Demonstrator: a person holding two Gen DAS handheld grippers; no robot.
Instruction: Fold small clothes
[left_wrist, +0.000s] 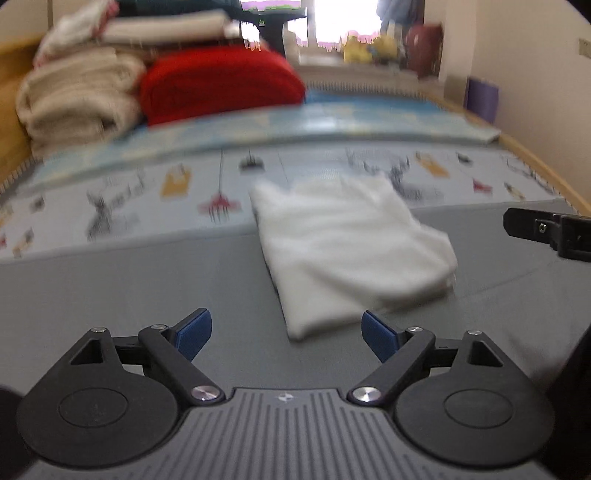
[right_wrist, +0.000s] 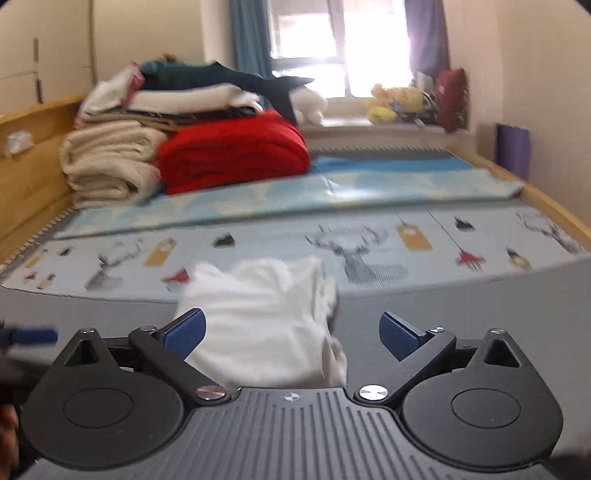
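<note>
Wood-framed bed (right_wrist: 554, 206), grey sheet (left_wrist: 147, 288), patterned mat (right_wrist: 406, 240), folded white garment (left_wrist: 351, 243), stacked blankets (right_wrist: 229, 155)

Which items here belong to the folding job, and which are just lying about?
Job:
- white garment, partly folded on the grey mat
- left gripper, open
- right gripper, open

Lying about:
- red blanket
- cream blankets
- stacked clothes on top of them
- yellow plush toy on the sill
- purple roll
</note>
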